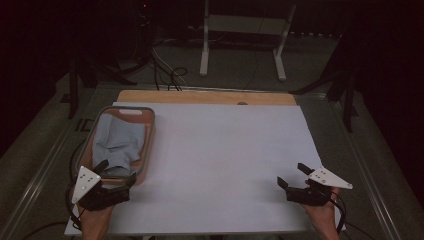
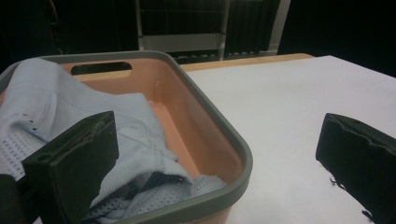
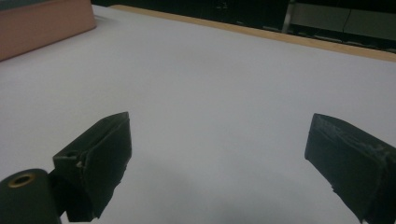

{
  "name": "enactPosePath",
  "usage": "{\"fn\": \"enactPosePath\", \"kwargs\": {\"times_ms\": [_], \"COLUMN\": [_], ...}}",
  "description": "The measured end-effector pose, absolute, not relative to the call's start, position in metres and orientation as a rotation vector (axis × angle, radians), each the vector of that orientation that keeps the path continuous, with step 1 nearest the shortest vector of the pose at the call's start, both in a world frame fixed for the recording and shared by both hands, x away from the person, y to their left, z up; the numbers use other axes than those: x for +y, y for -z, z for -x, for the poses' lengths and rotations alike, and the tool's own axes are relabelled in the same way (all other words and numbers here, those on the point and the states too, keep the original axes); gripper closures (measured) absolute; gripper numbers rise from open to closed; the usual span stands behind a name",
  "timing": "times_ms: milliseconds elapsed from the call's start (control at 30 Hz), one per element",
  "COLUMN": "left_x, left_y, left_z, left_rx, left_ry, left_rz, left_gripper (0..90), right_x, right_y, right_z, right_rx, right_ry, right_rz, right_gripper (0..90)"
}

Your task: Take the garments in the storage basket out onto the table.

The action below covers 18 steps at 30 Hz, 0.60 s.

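Note:
An orange basket [image 1: 149, 131] with a grey rim sits at the left of the white table top and holds a crumpled pale blue garment [image 1: 116, 141]. My left gripper [image 1: 116, 172] hovers at the basket's near end, jaws wide open with nothing between them. In the left gripper view one jaw stands over the garment [image 2: 70, 107] and the other over the table, with the basket's rim [image 2: 219, 130] between them. My right gripper [image 1: 291, 175] rests at the front right of the table, open and empty. Its own view shows the basket's wall [image 3: 42, 23] far off at the upper left.
A white sheet [image 1: 225, 160] covers a wooden board [image 1: 200, 96] whose far edge shows. A white metal stand [image 1: 245, 30] is on the floor beyond the table. Dark cables [image 1: 167, 75] lie behind the board.

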<state>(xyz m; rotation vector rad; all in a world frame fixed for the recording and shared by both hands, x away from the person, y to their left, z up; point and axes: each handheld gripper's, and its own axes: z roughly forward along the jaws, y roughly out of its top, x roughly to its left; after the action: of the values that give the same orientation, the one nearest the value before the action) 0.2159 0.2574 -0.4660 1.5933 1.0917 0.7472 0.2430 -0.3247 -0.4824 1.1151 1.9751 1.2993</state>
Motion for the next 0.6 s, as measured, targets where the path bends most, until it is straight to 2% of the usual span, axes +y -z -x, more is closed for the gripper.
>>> {"fn": "enactPosePath", "kwargs": {"times_ms": [600], "left_x": [0.2566], "left_y": [0.4677], "left_z": [-0.2164], "left_rx": [1.136], "left_ry": [-0.756], "left_rz": [-1.615], "left_gripper": [0.3], "right_x": [-0.3217], "right_y": [0.4841], "right_z": [-0.2447], "right_rx": [1.986], "right_ry": [-1.294], "right_rz": [-1.105], "right_gripper": [7.4]}}
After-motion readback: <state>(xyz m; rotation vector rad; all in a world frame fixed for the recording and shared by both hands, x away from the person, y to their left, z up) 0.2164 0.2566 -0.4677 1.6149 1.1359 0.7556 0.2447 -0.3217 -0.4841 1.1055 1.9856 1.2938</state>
